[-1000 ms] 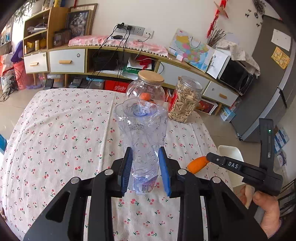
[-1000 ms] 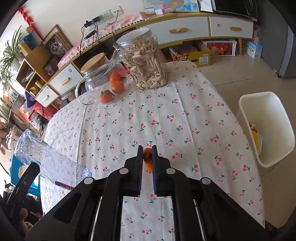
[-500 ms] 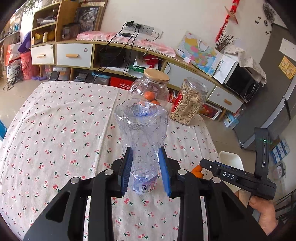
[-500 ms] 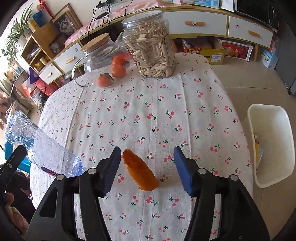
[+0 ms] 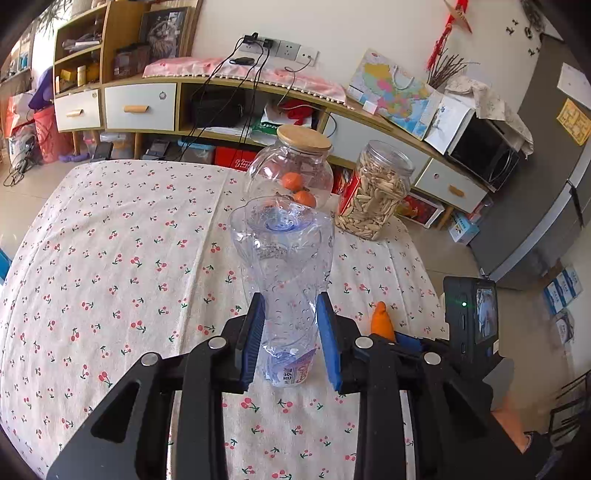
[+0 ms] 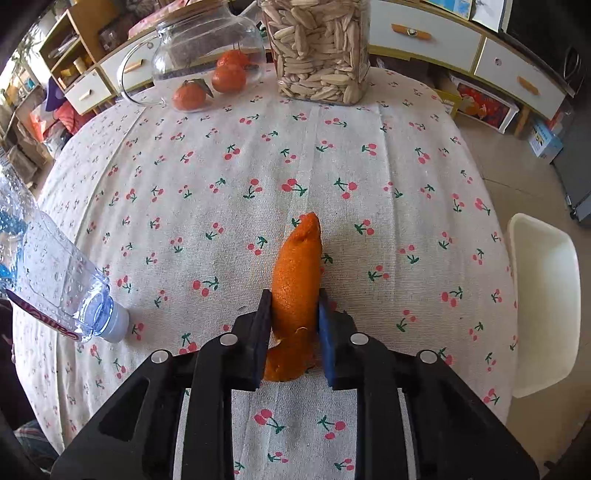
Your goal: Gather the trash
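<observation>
Plainly, left jaws tight on red-labelled clear bottle [image 5: 284, 280], writing unreadable; right jaws just clamped around orange peel [image 6: 295, 288].

A long wooden shelf [image 5: 229, 83] with white drawers [image 5: 140, 107] is set against a white wall [image 5: 332, 26], and a map [image 5: 391, 90] is leaned on it. Plugs [image 5: 291, 51] with black wires are seen on the wall. The floor [image 5: 447, 254] is covered in pale tiles, and the room is lit by daylight.

Crumpled clear bottle [image 5: 282, 280], orange peel [image 6: 295, 288]
</observation>
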`<state>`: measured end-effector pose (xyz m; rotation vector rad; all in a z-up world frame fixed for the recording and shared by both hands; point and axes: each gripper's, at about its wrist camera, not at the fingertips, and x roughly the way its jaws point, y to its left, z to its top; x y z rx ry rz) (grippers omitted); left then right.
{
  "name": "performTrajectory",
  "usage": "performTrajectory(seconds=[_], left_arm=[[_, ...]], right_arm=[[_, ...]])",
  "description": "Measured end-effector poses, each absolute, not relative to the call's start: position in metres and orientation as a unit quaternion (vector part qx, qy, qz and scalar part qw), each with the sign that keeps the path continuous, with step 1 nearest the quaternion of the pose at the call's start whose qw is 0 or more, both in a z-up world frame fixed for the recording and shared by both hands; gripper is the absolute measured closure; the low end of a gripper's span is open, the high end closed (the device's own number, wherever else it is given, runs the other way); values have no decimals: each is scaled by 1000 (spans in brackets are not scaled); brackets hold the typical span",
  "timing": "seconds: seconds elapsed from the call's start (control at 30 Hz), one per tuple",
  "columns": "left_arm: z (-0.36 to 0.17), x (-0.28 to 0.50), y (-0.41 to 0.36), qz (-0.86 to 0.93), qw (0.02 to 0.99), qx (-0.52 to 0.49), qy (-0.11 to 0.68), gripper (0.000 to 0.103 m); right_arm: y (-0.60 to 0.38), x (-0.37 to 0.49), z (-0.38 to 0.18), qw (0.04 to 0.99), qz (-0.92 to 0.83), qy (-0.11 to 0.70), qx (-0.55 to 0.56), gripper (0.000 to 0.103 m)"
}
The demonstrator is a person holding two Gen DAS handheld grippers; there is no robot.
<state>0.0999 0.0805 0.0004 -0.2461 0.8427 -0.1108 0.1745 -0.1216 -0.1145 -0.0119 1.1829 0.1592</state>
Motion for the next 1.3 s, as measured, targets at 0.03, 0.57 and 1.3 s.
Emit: performTrajectory(seconds=[0.03,0.57,1.3], left_arm=[[0,100,81,-53,904,-120,407,73],[10,90,68,-38,921,-109,372,73],[30,126,-109,-136,922,-53,358,73]], right_arm=[[-121,173,-112,829,76,555,-6,87],[-168,148,-32,880,117,456,63,88],[-398,147,-47,893,-143,417,88,73]])
